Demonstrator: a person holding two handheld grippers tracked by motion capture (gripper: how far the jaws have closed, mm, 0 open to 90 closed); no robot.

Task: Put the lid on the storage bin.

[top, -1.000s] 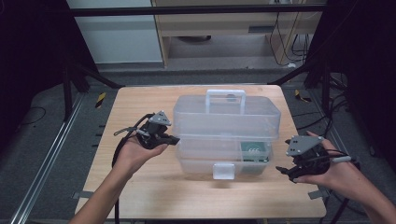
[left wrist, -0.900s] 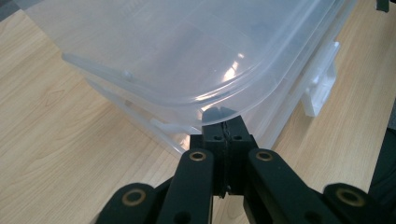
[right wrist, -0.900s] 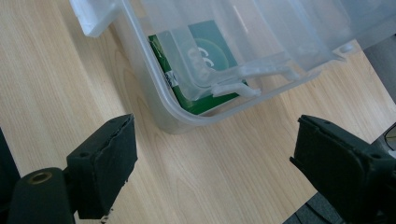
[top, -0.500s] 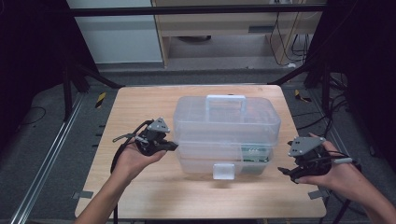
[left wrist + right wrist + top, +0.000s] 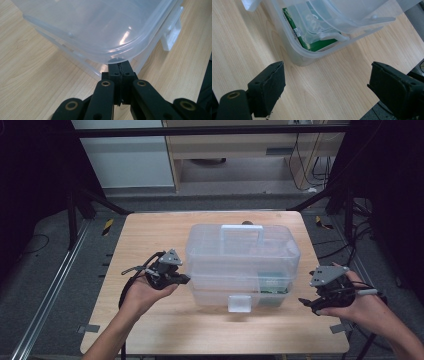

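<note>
A clear plastic storage box (image 5: 240,265) with a lid and a top handle (image 5: 242,232) stands mid-table. A green pack (image 5: 272,290) lies inside, near its front right corner. My left gripper (image 5: 186,280) is at the box's left side. In the left gripper view its jaws (image 5: 119,67) are shut, with nothing between them and their tips right under the rim of the lid (image 5: 87,25). My right gripper (image 5: 309,305) hovers open just off the box's right front corner. In the right gripper view (image 5: 327,80) the lid rim stands off the base (image 5: 294,50) above the green pack (image 5: 317,45).
A white latch (image 5: 239,303) hangs at the middle of the box's front wall. The wooden table (image 5: 150,235) has bare room on all sides of the box. Dark frame posts and cables stand around the table, with a cabinet behind.
My left gripper has slid a little toward the near edge, staying beside the box. The lid and its handle have shifted slightly. The right gripper has hardly moved.
</note>
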